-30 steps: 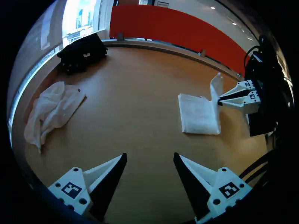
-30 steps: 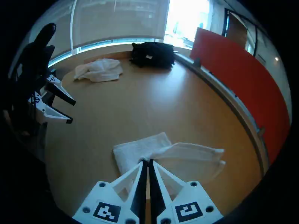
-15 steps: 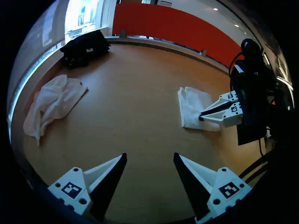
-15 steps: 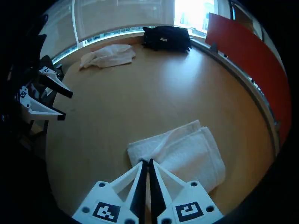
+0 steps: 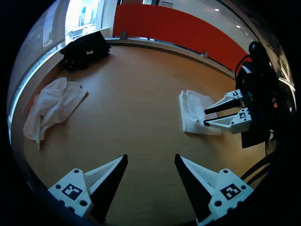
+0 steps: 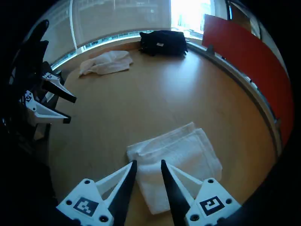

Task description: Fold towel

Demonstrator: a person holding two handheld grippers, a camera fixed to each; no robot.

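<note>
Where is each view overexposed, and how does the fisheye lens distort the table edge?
Left gripper view: the window at top left is washed out; the table edge bows under the red panel. Right gripper view: the window glares white at top; the table edge curves down the right.

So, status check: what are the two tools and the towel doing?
Left tool open, holding nothing. Right tool open at the folded towel. Towel flat on table. Crumpled cloth, black bag far off.
</note>
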